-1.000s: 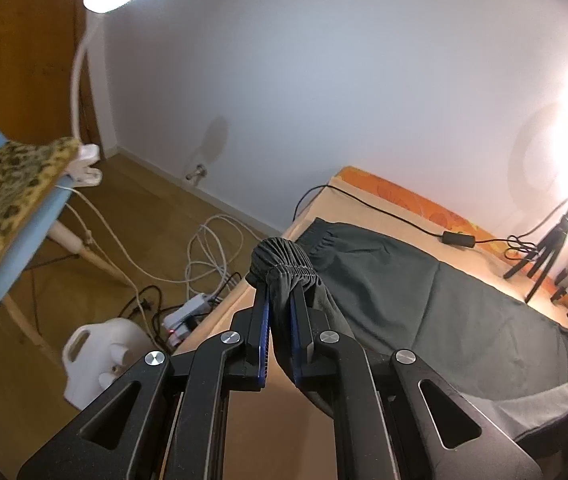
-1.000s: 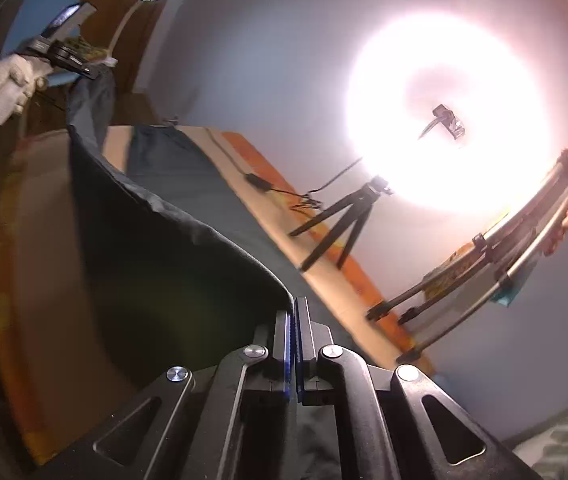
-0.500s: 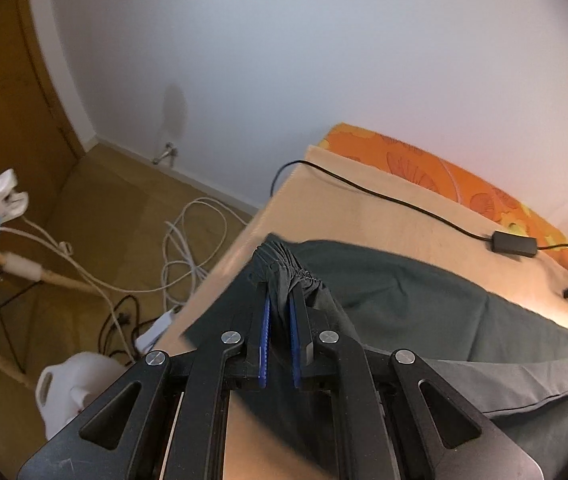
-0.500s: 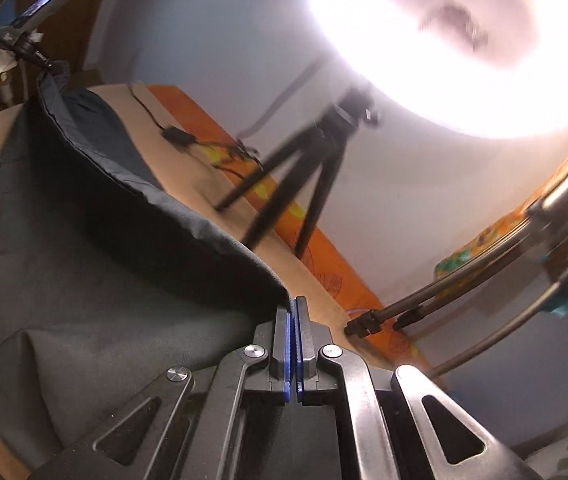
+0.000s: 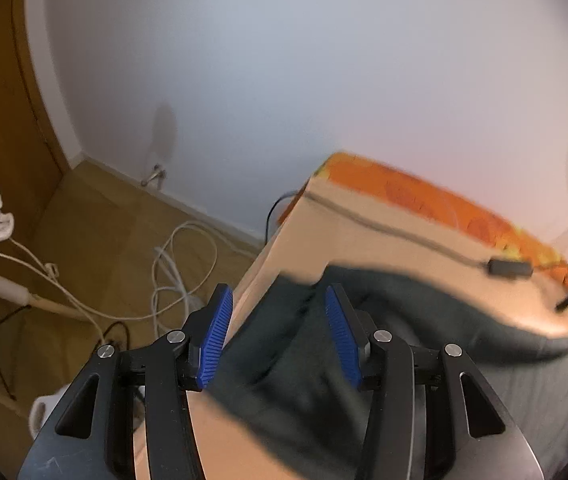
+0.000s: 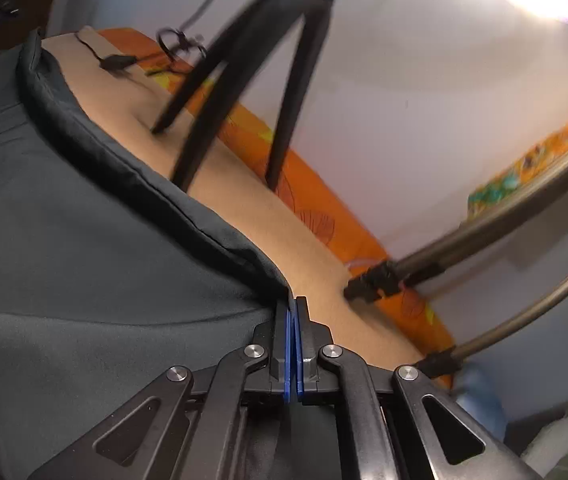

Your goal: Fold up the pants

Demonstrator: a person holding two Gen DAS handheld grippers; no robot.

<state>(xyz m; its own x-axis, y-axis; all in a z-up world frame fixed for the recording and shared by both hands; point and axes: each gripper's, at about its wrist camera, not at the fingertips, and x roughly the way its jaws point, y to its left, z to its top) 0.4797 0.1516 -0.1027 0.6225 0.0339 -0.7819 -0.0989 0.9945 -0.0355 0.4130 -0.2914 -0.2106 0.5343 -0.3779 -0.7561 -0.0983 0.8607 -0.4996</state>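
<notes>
Pants (image 5: 364, 360) look soft and limp; grip hems or waistband. Left claw (image 5: 276, 336) is opening over them; right claw (image 6: 294, 344) clamps an edge.

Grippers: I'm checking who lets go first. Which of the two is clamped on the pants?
The right gripper: its blue pads are pressed together on the dark pants. The left gripper is opening, pads apart, cloth loose between them.

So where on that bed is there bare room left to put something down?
A tan strip of the bed lies bare between the dark pants and the orange edge. It is crowded where the black tripod stands and by the cable adapter.
</notes>
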